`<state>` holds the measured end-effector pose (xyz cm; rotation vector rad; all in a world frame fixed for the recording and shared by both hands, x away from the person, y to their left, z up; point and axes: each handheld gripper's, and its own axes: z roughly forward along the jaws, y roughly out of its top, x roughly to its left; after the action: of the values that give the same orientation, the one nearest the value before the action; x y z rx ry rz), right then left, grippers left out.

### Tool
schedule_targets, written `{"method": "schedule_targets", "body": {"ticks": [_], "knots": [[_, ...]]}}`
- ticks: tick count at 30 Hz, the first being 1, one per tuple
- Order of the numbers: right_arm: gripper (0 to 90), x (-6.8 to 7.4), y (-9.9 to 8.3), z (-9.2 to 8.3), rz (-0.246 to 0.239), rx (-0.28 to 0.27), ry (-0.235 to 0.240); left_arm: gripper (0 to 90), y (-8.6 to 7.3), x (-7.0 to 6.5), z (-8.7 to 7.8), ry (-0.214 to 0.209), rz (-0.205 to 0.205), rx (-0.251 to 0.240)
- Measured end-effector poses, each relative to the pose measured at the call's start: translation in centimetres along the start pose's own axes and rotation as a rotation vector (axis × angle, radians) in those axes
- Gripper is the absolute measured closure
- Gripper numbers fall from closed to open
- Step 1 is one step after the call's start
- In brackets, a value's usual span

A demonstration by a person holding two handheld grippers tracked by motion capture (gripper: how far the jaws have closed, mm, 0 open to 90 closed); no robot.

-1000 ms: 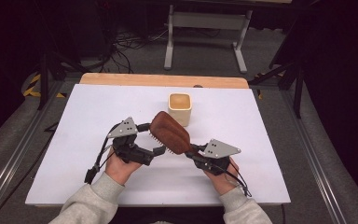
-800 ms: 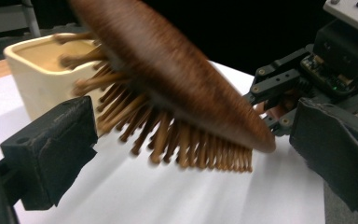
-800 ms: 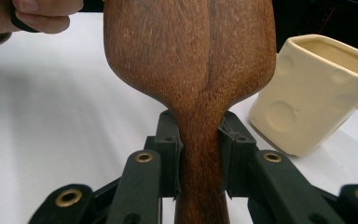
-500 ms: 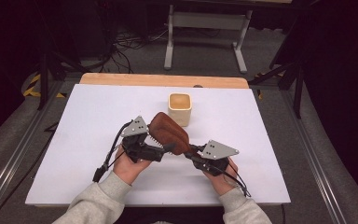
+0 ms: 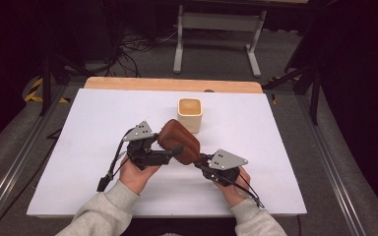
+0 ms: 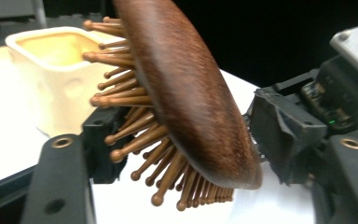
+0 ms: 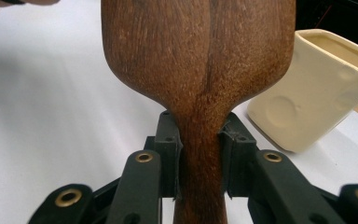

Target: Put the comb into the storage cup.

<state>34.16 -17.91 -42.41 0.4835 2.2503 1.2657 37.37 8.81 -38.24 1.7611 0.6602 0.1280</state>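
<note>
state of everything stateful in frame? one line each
wooden hairbrush: off the table, tilted, bristles sideways.
right gripper: shut on the brush handle.
left gripper: jaws just been closing around the brush head; contact unclear.
cream cup: upright, nothing visible inside.

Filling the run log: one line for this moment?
right gripper: shut on hairbrush handle | left gripper: just been closing around brush head | cup: behind

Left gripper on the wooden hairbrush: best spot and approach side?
Grip the hairbrush head across its thickness, smooth wooden back against the bristles, coming in from the person's left. The right gripper already clamps the narrow handle, so the head is the free part. The left gripper has just been closing with the head between its fingers; contact isn't clear. Aim clear of the cream cup behind.
</note>
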Motion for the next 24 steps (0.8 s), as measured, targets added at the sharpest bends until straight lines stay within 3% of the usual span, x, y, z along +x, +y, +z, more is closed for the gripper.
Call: {"method": "schedule_targets", "body": {"ticks": [2, 6, 13, 15, 20, 24], "knots": [[72.0, 0.0, 0.0, 0.0, -0.004, 0.003, -0.004, 36.7, 0.0, 0.0, 0.0, -0.010, -0.005, 0.003], [72.0, 0.1, -0.1, 0.2, -0.012, 0.016, -0.008, 41.8, 0.1, -0.3, -0.2, -0.026, 0.033, 0.012], [71.5, 0.3, -0.2, 0.6, -0.035, 0.033, 0.001, 52.7, 0.7, -0.9, -0.5, -0.076, 0.064, 0.015], [71.5, 0.3, -0.2, 0.6, -0.031, 0.030, 0.005, 53.9, 0.8, -1.1, -0.5, -0.085, 0.075, 0.018], [71.4, 0.2, -0.1, 0.4, -0.031, 0.014, 0.015, 56.0, 1.1, -1.1, -0.7, -0.107, 0.057, 0.015], [70.9, 0.1, -0.1, 0.3, -0.021, -0.002, 0.029, 56.9, 1.6, -1.4, -0.8, -0.109, 0.078, 0.018]]}}
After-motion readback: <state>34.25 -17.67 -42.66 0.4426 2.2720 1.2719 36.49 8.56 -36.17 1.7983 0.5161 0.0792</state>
